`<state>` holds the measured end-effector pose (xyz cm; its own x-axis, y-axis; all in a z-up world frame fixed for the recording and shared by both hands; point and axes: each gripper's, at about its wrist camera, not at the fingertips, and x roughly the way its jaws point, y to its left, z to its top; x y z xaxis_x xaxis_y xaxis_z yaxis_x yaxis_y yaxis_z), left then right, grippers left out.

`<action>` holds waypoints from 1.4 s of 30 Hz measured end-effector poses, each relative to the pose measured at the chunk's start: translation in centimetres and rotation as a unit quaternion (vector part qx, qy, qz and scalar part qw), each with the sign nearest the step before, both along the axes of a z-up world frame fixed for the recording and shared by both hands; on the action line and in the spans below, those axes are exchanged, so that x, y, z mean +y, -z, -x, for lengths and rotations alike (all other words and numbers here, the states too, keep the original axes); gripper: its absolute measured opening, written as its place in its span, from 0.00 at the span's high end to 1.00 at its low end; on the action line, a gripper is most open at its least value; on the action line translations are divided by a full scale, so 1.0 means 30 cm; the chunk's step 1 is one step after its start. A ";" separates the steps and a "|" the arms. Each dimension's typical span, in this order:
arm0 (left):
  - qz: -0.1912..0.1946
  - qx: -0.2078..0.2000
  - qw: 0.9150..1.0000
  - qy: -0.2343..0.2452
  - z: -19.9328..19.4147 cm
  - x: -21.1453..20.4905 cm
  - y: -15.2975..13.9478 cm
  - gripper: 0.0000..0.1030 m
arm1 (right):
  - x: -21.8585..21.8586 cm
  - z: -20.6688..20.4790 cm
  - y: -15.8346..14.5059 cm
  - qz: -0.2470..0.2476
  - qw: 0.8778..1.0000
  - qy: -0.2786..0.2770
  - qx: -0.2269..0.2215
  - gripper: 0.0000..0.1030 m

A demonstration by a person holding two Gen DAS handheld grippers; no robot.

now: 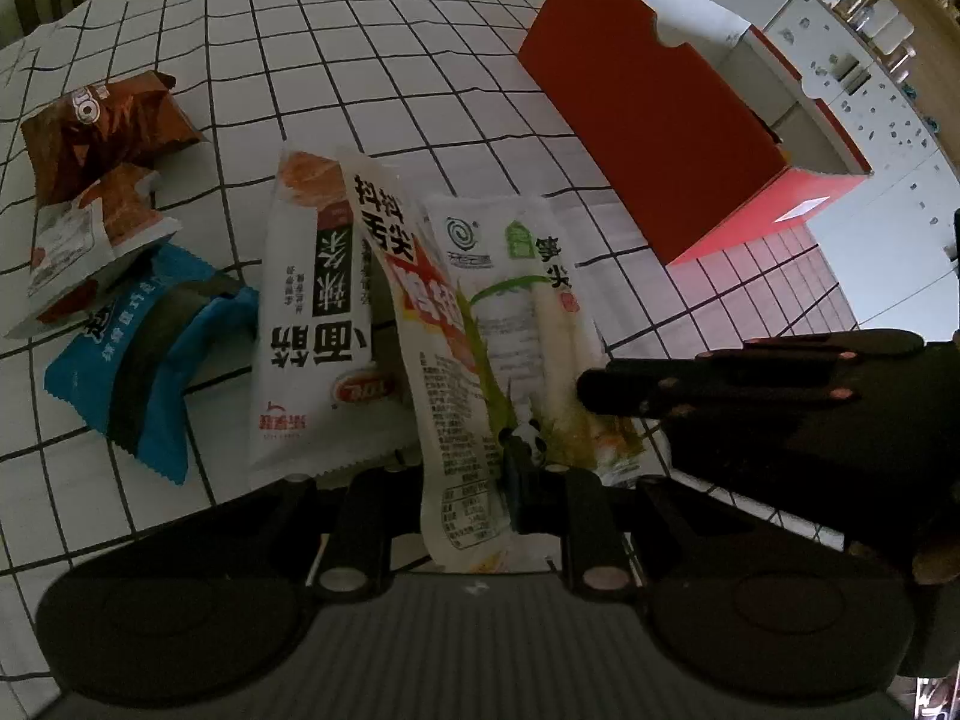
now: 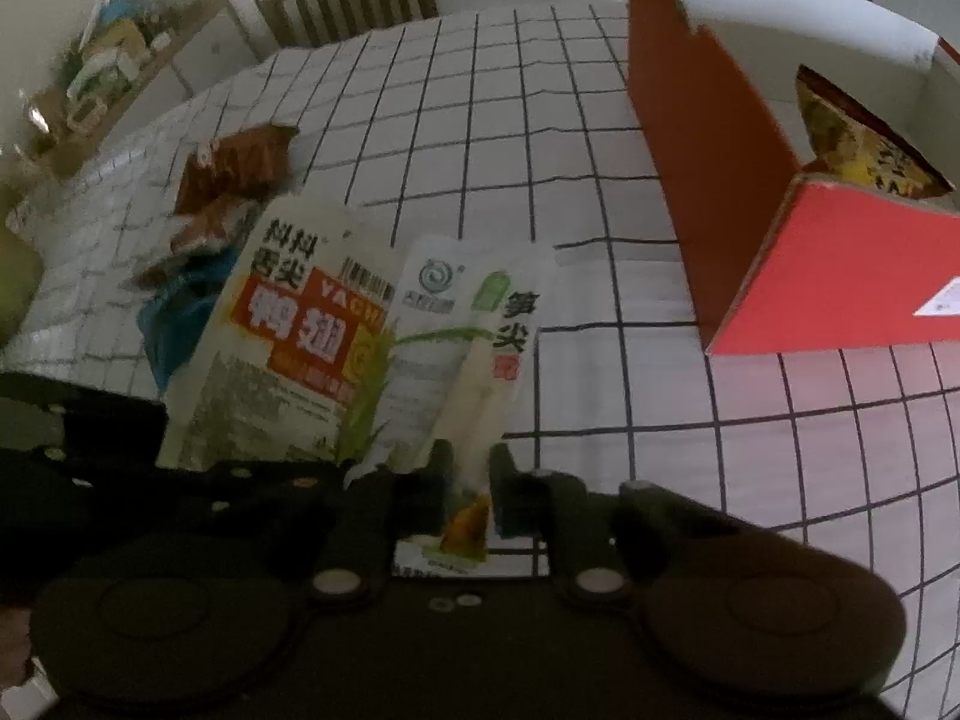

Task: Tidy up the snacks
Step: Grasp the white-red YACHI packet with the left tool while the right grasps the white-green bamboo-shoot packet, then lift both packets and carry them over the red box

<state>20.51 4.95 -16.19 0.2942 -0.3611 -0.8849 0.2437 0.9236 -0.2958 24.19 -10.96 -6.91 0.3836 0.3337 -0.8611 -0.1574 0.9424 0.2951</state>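
While a gridded tablecloth [image 1: 420,60] covers the table, an open red box [image 2: 708,138] is seen at the right, a yellow bag [image 2: 864,138] inside. Snack packets are heaped left of it: brown [image 1: 102,126], blue [image 1: 144,354], white [image 1: 312,312]. The duck-wing packet [image 1: 444,396] is pinched by the left gripper [image 1: 465,504], the bamboo-shoot packet [image 2: 474,360] by the right gripper [image 2: 468,474].

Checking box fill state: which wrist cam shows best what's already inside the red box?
Right wrist view: it looks over the near wall of the red box into the open top, where a yellow snack bag sits. The left wrist view shows the red box mostly from outside; its visible interior is pale wall, contents not discernible.
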 end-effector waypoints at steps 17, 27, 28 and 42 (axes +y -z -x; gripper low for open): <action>-0.002 -0.037 0.999 -0.012 0.070 0.024 -0.090 0.85 | -0.043 0.112 -0.143 0.048 0.995 -0.010 -0.093 1.00; 0.000 -0.035 0.999 -0.027 0.135 0.049 -0.090 0.85 | -0.056 0.145 -0.125 0.008 0.997 -0.028 -0.066 0.86; 0.000 -0.034 0.999 -0.029 0.140 0.055 -0.087 0.85 | -0.045 0.155 -0.120 0.005 0.997 -0.031 -0.065 0.82; 0.011 -0.033 0.998 -0.045 0.145 0.125 -0.072 0.86 | 0.167 0.155 -0.037 0.112 0.988 -0.075 -0.071 0.13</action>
